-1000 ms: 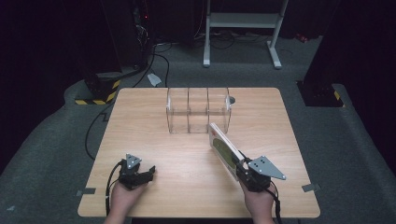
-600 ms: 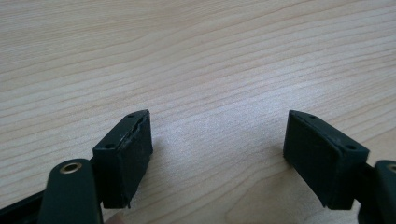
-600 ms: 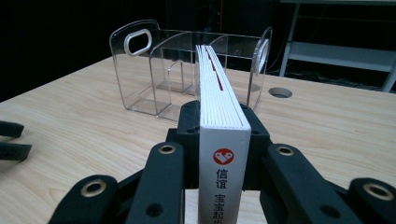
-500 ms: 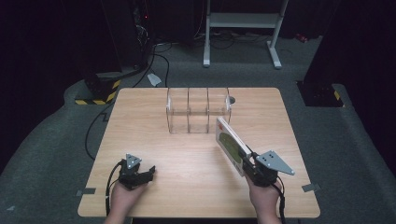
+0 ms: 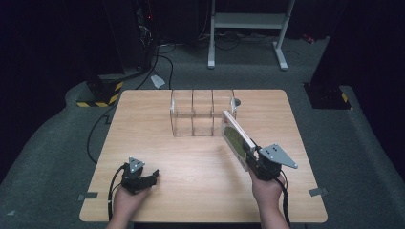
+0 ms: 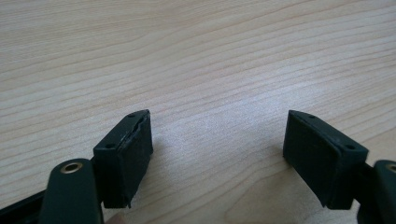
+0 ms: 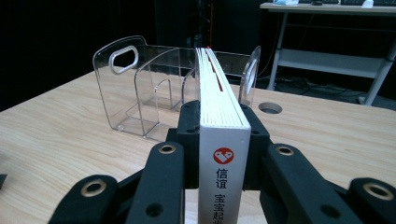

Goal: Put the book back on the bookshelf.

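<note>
My right gripper (image 5: 253, 160) (image 7: 219, 123) is shut on a white book (image 5: 236, 137) (image 7: 217, 93) with a green cover and a red logo on its spine. It holds the book on edge above the table, its far end pointing at the right end of a clear plastic file rack (image 5: 203, 112) (image 7: 149, 79). The rack has three slots and stands at the back middle of the wooden table (image 5: 143, 124). My left gripper (image 5: 143, 180) (image 6: 219, 154) rests at the front left, jaws open over bare wood, nothing between them.
A round cable hole (image 5: 236, 101) (image 7: 270, 108) lies in the tabletop just right of the rack. Beyond the table's far edge stand a white desk frame (image 5: 248, 28) and a yellow-black striped block (image 5: 98, 98) on the grey floor.
The right hand has carried the book a little rightward and up, nearer the rack's right end. The left gripper has stayed put.
</note>
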{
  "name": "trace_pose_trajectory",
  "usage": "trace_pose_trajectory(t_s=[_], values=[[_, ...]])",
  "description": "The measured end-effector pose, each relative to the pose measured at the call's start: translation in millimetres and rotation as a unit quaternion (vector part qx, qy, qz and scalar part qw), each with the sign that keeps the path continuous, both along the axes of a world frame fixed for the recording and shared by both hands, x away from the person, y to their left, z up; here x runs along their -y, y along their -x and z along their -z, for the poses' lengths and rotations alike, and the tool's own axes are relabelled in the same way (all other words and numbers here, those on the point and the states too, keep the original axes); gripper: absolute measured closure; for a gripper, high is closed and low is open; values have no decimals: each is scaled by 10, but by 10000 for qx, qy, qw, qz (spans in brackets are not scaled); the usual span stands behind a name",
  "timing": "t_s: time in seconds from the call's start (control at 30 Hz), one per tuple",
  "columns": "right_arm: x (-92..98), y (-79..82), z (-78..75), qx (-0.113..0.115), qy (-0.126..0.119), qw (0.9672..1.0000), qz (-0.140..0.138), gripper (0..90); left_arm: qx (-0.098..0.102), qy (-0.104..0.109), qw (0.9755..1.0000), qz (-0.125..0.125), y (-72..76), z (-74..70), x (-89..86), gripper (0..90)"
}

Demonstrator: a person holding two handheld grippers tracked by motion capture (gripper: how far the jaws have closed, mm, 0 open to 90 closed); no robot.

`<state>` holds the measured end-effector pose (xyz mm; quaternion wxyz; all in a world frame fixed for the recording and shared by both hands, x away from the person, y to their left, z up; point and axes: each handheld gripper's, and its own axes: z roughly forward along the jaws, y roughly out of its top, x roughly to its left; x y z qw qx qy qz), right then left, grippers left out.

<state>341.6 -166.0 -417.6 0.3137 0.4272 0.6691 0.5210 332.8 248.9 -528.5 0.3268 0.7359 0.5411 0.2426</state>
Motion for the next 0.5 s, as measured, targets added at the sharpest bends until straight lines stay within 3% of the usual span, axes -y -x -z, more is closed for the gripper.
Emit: trace_pose_trajectory(t_s=[0.5], values=[[-154, -199, -78, 76, 8, 9999, 122, 752, 6, 14, 10000, -11, 0, 2, 2, 242]])
